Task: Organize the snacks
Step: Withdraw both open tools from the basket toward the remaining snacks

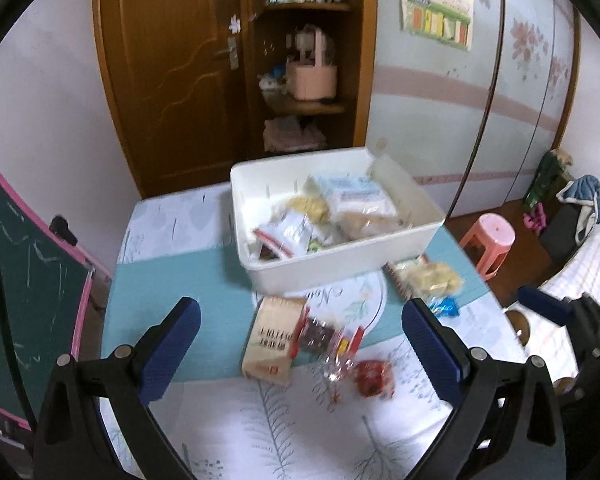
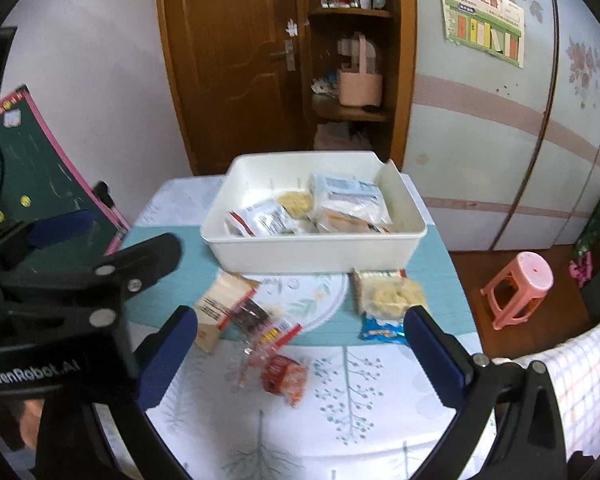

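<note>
A white bin (image 1: pixel 340 258) (image 2: pixel 312 256) sits at the far side of the table and holds several snack packs. In front of it lie a beige box (image 1: pixel 274 338) (image 2: pixel 220 304), a clear pack with dark red contents (image 1: pixel 324 336) (image 2: pixel 260 324), a red wrapped snack (image 1: pixel 374 376) (image 2: pixel 284 372), a yellow snack bag (image 1: pixel 428 278) (image 2: pixel 388 292) and a small blue packet (image 1: pixel 446 308) (image 2: pixel 380 330). My left gripper (image 1: pixel 300 306) (image 2: pixel 128 232) hovers open above the box and clear pack. My right gripper (image 2: pixel 300 314) is open too, holding nothing.
The table wears a teal and white leaf-print cloth (image 1: pixel 180 280) (image 2: pixel 340 400). A green chalkboard with pink frame (image 1: pixel 28 280) (image 2: pixel 40 168) leans at the left. A pink stool (image 1: pixel 492 240) (image 2: pixel 520 284) stands on the floor at right, near a checked cloth (image 2: pixel 580 380). Behind are a wooden door and shelves (image 1: pixel 300 80).
</note>
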